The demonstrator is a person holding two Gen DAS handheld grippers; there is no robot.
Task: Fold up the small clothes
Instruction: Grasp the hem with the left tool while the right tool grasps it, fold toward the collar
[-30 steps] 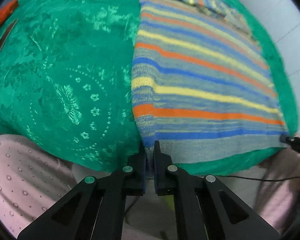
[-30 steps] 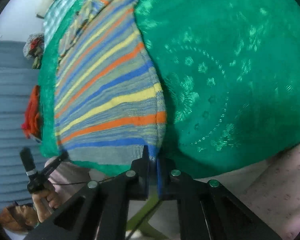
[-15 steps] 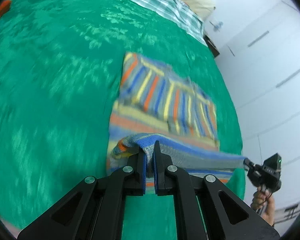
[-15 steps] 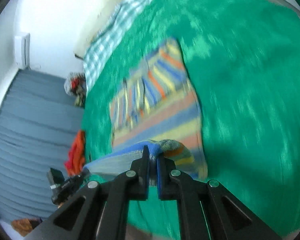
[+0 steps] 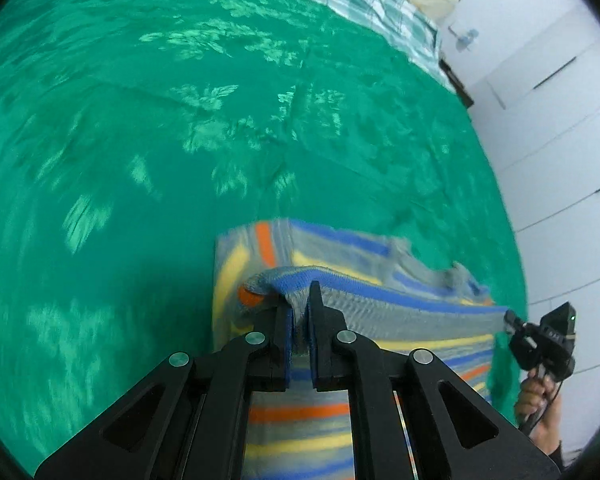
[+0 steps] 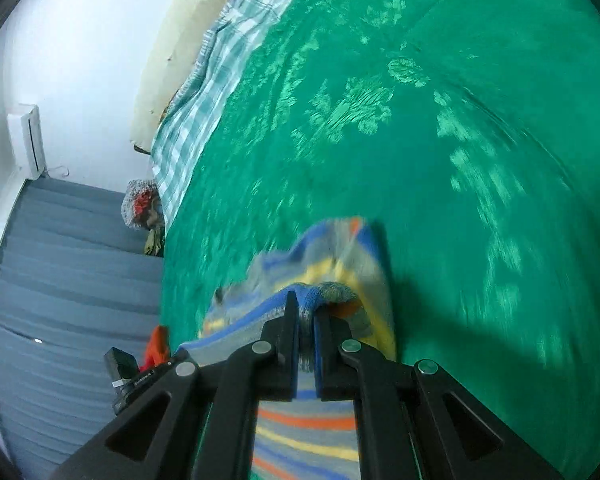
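both grippers have carried the striped sweater's [image 5: 364, 300] hem far up the green bedspread [image 5: 140, 160], over its own upper half. left gripper [image 5: 298, 312], jaws just eased slightly, and right gripper [image 6: 306, 316] each pinch a hem corner; fold looks near laydown.

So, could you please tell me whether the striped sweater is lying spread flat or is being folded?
Being folded: both tongs pinch its hem, doubled over the rest of the striped sweater.
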